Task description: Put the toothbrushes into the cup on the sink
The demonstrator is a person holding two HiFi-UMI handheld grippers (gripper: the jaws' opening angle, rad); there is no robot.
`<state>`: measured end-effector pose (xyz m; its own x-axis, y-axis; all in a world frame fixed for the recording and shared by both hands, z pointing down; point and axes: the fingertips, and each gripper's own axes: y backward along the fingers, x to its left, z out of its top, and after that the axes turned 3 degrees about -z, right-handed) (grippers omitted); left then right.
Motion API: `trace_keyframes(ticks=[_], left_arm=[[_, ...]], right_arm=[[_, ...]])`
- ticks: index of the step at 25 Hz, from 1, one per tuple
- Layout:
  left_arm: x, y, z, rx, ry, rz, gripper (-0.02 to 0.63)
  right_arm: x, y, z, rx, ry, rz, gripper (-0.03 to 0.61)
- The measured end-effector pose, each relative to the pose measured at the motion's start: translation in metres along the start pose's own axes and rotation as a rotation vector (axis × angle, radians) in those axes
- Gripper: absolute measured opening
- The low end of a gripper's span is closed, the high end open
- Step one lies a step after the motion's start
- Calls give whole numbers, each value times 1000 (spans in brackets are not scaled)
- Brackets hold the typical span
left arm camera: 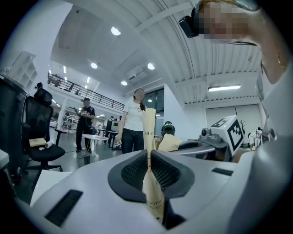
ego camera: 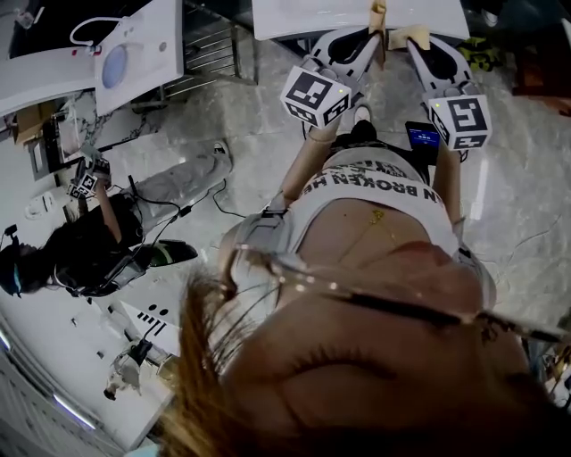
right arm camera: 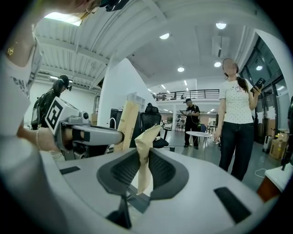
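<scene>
Both grippers are raised in front of me, side by side. My left gripper [ego camera: 378,37] [left arm camera: 147,157] is shut on a long tan paper toothbrush packet [left arm camera: 148,130] that stands up between its ribbed pads. My right gripper [ego camera: 416,43] [right arm camera: 143,165] is shut on a second, crumpled tan toothbrush packet [right arm camera: 143,148]. Each gripper view shows the other gripper alongside: the right gripper's marker cube [left arm camera: 227,132] and the left gripper's body [right arm camera: 89,135] with its long packet [right arm camera: 127,122]. No cup or sink shows clearly; a white surface [ego camera: 303,16] lies just beyond the jaws in the head view.
A person in a white shirt [left arm camera: 133,121] [right arm camera: 235,123] stands close ahead, and another in black [left arm camera: 85,123] is farther back. An office chair [left arm camera: 39,137] and a small round table [right arm camera: 199,134] stand on the floor. White desks [ego camera: 134,49] and a seated person [ego camera: 85,250] are at the left.
</scene>
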<state>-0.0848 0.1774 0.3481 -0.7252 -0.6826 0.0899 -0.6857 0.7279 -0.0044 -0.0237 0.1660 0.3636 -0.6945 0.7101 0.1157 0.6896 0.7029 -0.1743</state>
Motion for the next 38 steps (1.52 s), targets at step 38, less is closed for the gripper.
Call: trace_keyframes(ticks=[38], left_arm=[[130, -119, 5, 17, 35, -16, 34]], right_arm=[[-115, -135, 15, 9, 20, 4, 72]])
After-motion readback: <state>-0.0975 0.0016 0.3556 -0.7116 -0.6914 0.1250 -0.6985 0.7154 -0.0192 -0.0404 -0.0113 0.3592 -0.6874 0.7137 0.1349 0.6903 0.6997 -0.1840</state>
